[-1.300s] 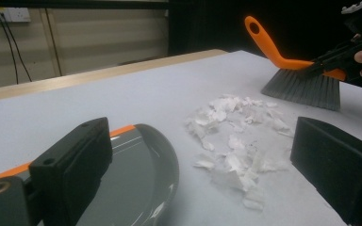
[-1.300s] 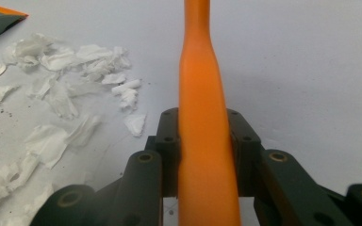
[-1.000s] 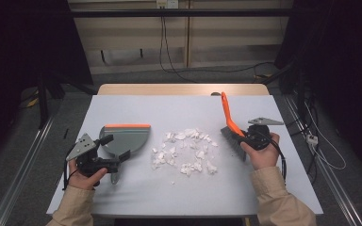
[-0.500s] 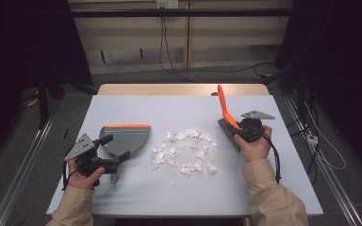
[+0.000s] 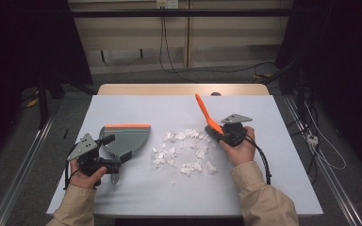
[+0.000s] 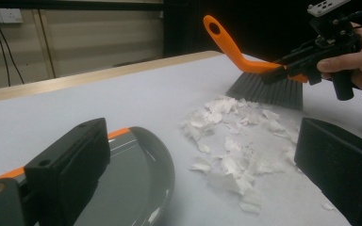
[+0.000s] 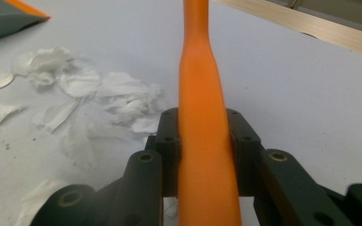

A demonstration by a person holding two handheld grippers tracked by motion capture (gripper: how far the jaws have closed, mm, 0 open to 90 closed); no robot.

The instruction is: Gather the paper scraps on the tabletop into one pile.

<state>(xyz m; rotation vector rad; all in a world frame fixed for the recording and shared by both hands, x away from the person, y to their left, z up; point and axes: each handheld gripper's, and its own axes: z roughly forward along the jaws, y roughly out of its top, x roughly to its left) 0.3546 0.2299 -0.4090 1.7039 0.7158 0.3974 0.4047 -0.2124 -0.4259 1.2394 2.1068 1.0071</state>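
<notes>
The right tool is clamping the orange brush by its handle, bristles meeting the scraps mid-desk to sweep them. The left tool is gripping the dustpan toward the desk's left edge, mouth facing the scraps to catch them.

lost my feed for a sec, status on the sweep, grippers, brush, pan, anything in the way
Right gripper shut on brush, bristles at the scraps' far edge. Left gripper holding dustpan, flat beside the pile. Nothing between them but scraps.
</notes>
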